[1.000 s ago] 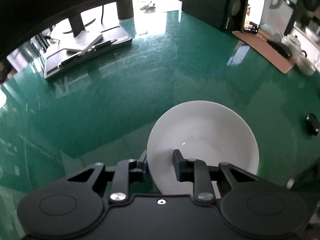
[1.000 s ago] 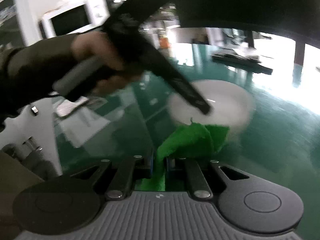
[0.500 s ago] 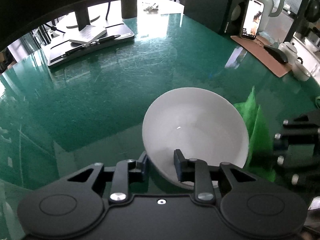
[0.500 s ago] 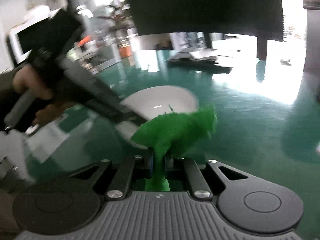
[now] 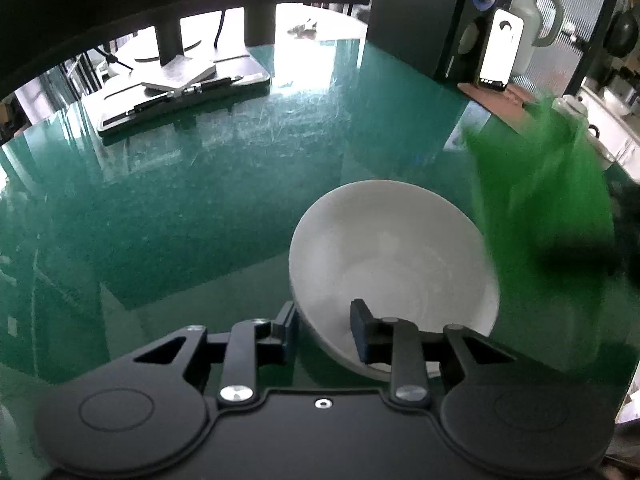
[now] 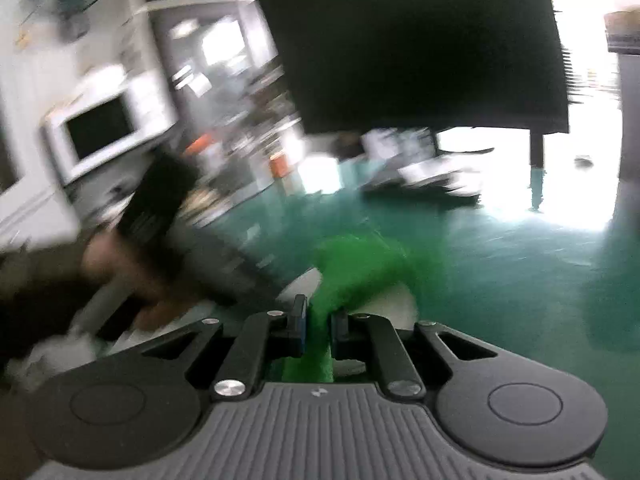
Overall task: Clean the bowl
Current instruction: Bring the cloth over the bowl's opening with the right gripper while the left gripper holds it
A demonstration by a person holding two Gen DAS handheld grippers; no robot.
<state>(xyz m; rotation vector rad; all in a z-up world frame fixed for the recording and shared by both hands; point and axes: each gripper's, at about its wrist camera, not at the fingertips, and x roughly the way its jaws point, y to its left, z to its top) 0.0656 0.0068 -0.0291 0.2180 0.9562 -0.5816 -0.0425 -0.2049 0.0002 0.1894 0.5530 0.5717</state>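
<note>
A white bowl (image 5: 392,256) sits tilted over the green table (image 5: 200,208), its near rim between the fingers of my left gripper (image 5: 323,330). One finger is outside the wall and one inside. The jaws are opening a little while the rim is still caught between them. My right gripper (image 6: 318,320) is shut on a green cloth (image 6: 360,272). That cloth (image 5: 540,208) hangs blurred just right of the bowl, above its rim. In the blurred right wrist view, white parts of the bowl (image 6: 394,300) show behind the cloth, and a person's hand (image 6: 112,256) holds the left gripper.
At the far left of the table lie a dark tray with a notebook and pen (image 5: 180,88). A black speaker (image 5: 472,20), a lit phone (image 5: 500,52) and a kettle stand at the far right on a brown mat (image 5: 500,100). A monitor hangs overhead.
The green cloth has come in from the right and risen beside the bowl. The right wrist view has swung and blurred. The left fingers have spread slightly on the rim.
</note>
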